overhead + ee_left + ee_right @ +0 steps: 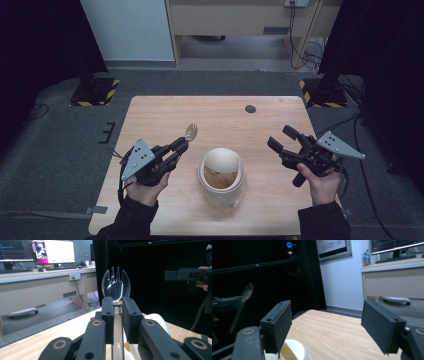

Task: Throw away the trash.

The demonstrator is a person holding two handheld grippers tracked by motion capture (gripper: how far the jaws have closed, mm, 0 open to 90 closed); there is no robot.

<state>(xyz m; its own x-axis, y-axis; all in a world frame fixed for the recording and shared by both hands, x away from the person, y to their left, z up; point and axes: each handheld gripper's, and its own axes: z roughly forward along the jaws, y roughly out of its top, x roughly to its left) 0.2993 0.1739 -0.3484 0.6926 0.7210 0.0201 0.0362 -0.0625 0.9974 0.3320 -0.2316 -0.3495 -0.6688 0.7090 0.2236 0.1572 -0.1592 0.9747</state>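
Item: clear plastic spork (115,286). Your left gripper (181,145) has its jaws clenched on the handle; the pronged bowl stands proud of the jaw tips, and its long axis runs on in line with them, away from you.

Item: cream jar (221,176), lid off, brownish contents inside. It stands on the counter (160,112) between your two hands, to the right of the spork's head and nearer to you. The spork rides clear above the counter, apart from the jar's rim.

Item: right gripper (284,138). Jaws released, nothing between them, held off to the jar's right.

Note: your left hand bears the tool and sits close to the jar; the mouth lies to the side of the spork's axis, so you likely must swing the tip round and tilt it down to enter.
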